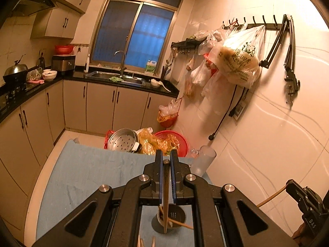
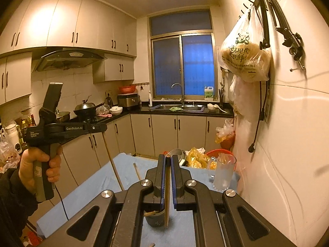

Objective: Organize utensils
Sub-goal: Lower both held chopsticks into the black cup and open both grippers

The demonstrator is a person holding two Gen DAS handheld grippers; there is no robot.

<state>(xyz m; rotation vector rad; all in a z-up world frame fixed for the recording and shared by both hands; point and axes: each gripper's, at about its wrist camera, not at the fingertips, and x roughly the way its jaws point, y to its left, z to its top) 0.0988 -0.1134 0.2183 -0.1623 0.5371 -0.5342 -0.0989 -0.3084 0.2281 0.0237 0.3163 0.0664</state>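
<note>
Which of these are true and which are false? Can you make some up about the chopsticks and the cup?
1. Each gripper holds a chopstick. True: left gripper and right gripper each pinch a chopstick.
2. The holder below is empty. False: it has chopsticks in it.
3. The glass cup lies tipped over. False: it stands upright.
4. The table cloth is blue. True.

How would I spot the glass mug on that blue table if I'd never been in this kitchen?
Start at the blue-covered table in front of the cabinets and follow it to its far corner by the white wall. The glass mug stands there upright, apart from the dark utensil cup. It is the only see-through, frosted-looking thing on the table, and it has a side handle.
</note>
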